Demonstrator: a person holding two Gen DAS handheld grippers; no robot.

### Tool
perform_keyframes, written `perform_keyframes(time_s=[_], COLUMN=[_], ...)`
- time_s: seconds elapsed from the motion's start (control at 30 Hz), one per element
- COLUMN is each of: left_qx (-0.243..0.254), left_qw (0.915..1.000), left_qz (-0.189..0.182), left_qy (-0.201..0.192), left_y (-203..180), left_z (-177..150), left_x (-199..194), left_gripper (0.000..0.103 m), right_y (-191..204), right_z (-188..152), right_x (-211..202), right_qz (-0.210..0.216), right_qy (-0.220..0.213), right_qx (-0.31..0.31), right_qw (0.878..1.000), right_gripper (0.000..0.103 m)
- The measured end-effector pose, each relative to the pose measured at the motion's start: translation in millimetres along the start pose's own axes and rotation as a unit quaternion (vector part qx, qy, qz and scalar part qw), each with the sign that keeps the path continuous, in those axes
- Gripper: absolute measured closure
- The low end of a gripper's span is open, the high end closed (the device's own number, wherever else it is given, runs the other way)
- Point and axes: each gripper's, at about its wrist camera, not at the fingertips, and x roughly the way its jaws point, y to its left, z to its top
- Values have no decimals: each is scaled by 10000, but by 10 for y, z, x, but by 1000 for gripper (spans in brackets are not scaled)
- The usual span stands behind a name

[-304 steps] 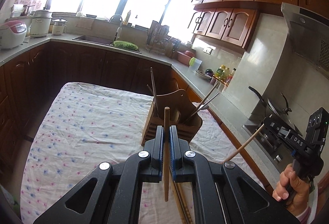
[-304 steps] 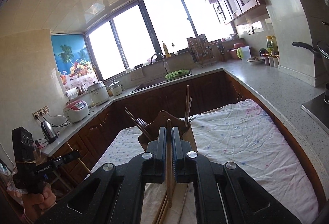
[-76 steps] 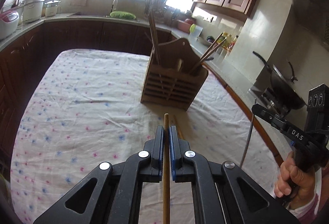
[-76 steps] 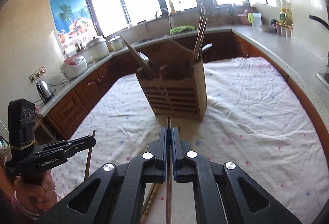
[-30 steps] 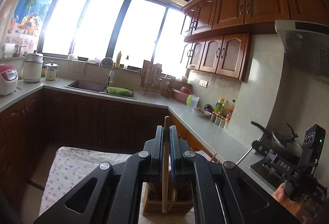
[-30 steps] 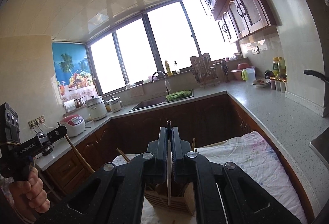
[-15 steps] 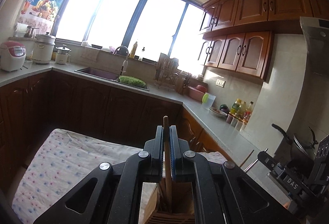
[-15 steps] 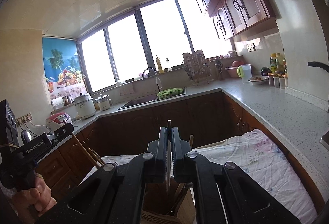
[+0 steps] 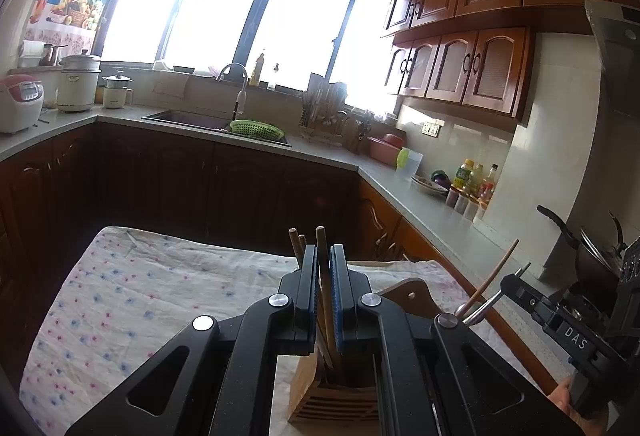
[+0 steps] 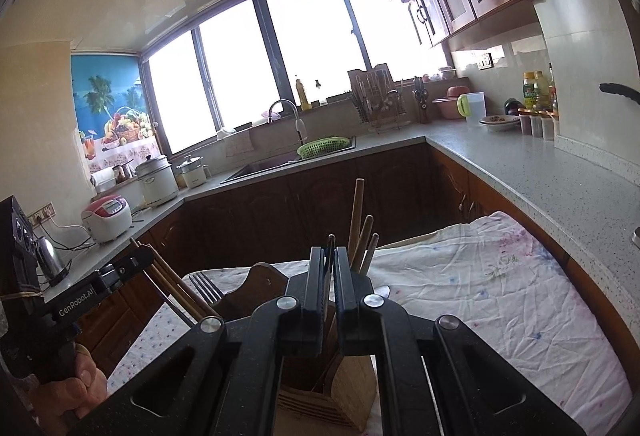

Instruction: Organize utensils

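Observation:
My left gripper [image 9: 324, 256] is shut on a wooden chopstick [image 9: 325, 288] held upright, its lower end inside the wooden utensil holder [image 9: 336, 402] right below. My right gripper [image 10: 328, 260] is shut on a thin dark metal utensil [image 10: 329, 256], also upright over the holder [image 10: 340, 392]. Several wooden chopsticks [image 10: 362, 232] and a fork [image 10: 206, 290] stand in the holder. Each gripper shows in the other's view, at the right edge of the left wrist view [image 9: 520, 278] and at the left edge of the right wrist view [image 10: 138, 262].
The holder stands on a table with a floral cloth [image 9: 140, 300]. Dark counters wrap around it, with a sink and green basket [image 9: 256, 127], rice cookers [image 9: 20, 103], bottles [image 9: 472, 175] and a wok on the stove [image 9: 588, 256].
Both grippers have come down closer over the holder since half a second ago, and the held utensils have sunk into its compartments.

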Motion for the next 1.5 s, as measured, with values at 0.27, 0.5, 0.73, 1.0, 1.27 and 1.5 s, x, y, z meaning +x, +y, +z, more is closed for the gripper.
perform_keyframes(time_s=[0.27,0.5,0.73,1.0,1.27,1.5], left_qx=[-58,-92,-367,-596,-748,-791], left_qw=[9999,9998,9982,9976,9964,9959], left_qz=[-56,33,177,307,391,415], left_qy=[115,-166,-435,-173,59,116], left_y=[127,123,239,322,243,175], left_z=[-1,16,-178,-585,-916,-1175], left_x=[-118,-454,-915,-1347,-1859,-2418], left_gripper=[98,67,41,34,28,27], right_y=[-18,-11,-53,-21,8,6], right_z=[14,85,95,-265,-675,-1039], right_x=[16,-222,-626,-862,-1098,-1494], right_qz=[84,179,249,364,450,549], right_qy=[62,-234,-647,-564,-144,-29], right_qx=[81,126,273,215,323,520], right_qw=[9999,9995,9972,9975,9984,9971], right_gripper=[93,67,38,16,15,14])
